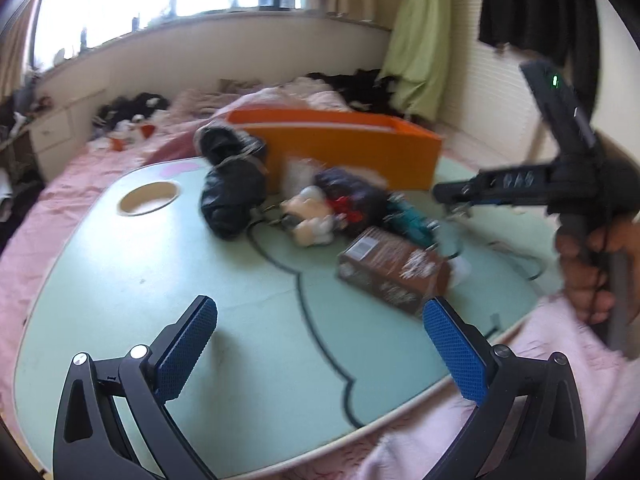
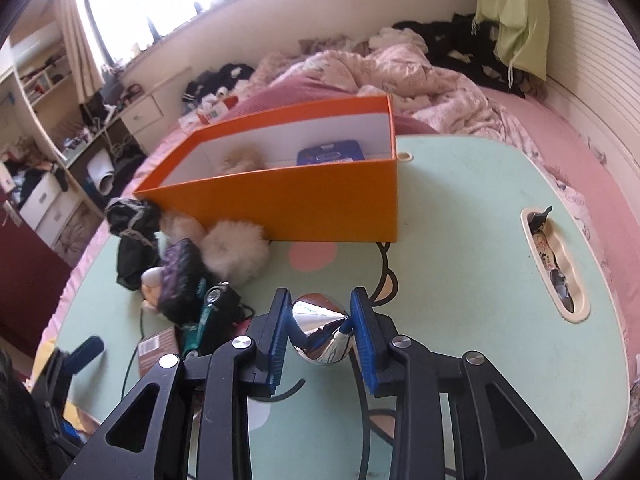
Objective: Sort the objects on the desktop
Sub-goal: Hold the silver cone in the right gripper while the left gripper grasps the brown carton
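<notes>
Right gripper [image 2: 320, 330]: closed on a shiny silver ball [image 2: 322, 334], blue pads pressing it from both sides, held over the pale green desk [image 2: 460, 248]. Left gripper [image 1: 320, 344]: open, nothing between its pads, above the near part of the desk. Orange box [image 2: 288, 200] stands at the far side; a fluffy item and a blue pack lie inside. Beside the box: fluffy pom-pom [image 2: 236, 254], black bag [image 1: 230, 200], brown carton [image 1: 394, 270].

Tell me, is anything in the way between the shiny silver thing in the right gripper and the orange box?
Nothing visible. The right gripper holds the shiny silver thing, and only bare green tabletop lies before the orange box. The fluffy pompom sits off to the left.
</notes>
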The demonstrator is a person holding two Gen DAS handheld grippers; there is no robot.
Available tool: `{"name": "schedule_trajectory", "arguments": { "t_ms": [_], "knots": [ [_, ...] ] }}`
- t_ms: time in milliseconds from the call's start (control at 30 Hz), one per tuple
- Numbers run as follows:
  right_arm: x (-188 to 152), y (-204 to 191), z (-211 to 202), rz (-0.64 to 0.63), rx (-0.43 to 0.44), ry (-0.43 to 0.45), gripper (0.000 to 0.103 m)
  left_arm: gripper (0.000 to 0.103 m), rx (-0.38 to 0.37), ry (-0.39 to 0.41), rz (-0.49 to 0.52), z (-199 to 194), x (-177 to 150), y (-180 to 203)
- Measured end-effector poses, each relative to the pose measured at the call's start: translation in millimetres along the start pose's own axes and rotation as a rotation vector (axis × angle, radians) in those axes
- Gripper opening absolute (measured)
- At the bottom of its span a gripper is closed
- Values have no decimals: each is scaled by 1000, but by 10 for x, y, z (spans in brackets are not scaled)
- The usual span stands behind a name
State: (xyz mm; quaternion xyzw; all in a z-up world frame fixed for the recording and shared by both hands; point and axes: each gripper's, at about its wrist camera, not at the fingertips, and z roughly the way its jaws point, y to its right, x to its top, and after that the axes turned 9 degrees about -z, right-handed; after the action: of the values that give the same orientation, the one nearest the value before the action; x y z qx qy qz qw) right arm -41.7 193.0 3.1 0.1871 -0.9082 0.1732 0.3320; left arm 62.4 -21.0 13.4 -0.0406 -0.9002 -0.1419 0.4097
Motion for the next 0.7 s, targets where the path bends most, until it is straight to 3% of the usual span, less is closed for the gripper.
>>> {"name": "schedule_trajectory", "arguments": {
  "t_ms": [167, 300, 400, 467, 533, 600, 667, 700],
  "knots": [
    [-25, -62, -59, -21, 5, 16, 30, 103, -150, -99, 21, 132, 340, 79],
    [-18, -60, -55, -19, 13, 11, 30, 103, -148, -202, 134, 353, 470, 248],
    [-25, -67, -63, -20, 16, 11, 30, 101, -146, -222, 184, 450, 521, 334],
    [-21, -72, -67, -22, 18, 13, 30, 93, -145, -234, 208, 492, 537, 378],
    [-20, -76, -70, -22, 18, 13, 30, 70, -146, -257, 215, 534, 511, 386],
    [-23, -74, -68, -20, 17, 12, 30, 69, -163, -255, 197, 527, 472, 374],
    [-21, -69, -70, -18, 17, 12, 30, 60, -172, -231, 182, 468, 456, 356],
    [-21, -72, -74, -17, 16, 13, 30, 50, -173, -214, 165, 406, 453, 325]
  ]
}}
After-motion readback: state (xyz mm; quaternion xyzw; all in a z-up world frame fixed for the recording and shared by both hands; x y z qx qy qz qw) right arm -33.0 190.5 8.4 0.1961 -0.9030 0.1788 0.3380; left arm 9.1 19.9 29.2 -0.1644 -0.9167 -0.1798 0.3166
